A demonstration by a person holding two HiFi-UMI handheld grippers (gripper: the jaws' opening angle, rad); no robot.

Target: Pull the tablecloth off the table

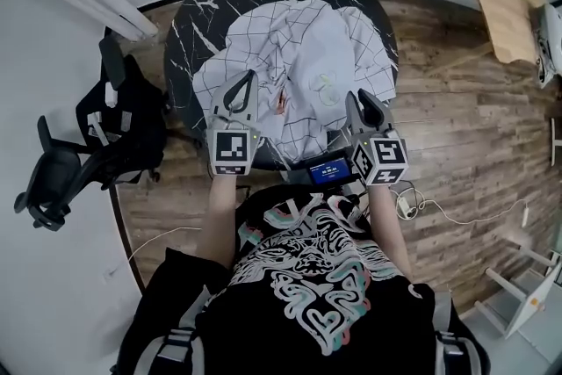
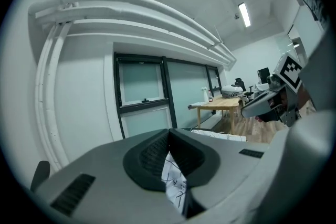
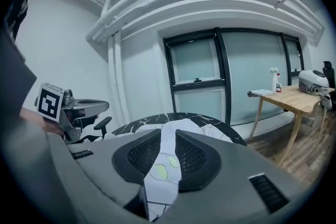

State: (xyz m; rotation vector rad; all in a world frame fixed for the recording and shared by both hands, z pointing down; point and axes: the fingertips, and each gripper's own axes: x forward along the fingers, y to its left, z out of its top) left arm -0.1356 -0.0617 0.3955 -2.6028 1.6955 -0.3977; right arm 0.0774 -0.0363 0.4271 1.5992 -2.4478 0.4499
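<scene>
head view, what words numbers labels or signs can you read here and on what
No text can be read.
Small blue-lit screen: characters too small to read.
Black-and-white square markers on the cubes: coded patterns, no letters.
Black printed T-shirt: swirling design, no legible word.

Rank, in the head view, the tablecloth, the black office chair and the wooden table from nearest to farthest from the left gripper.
1. tablecloth: pinched between the jaws of the left gripper.
2. black office chair: on the floor, to the left.
3. wooden table: far off, at the upper right.
</scene>
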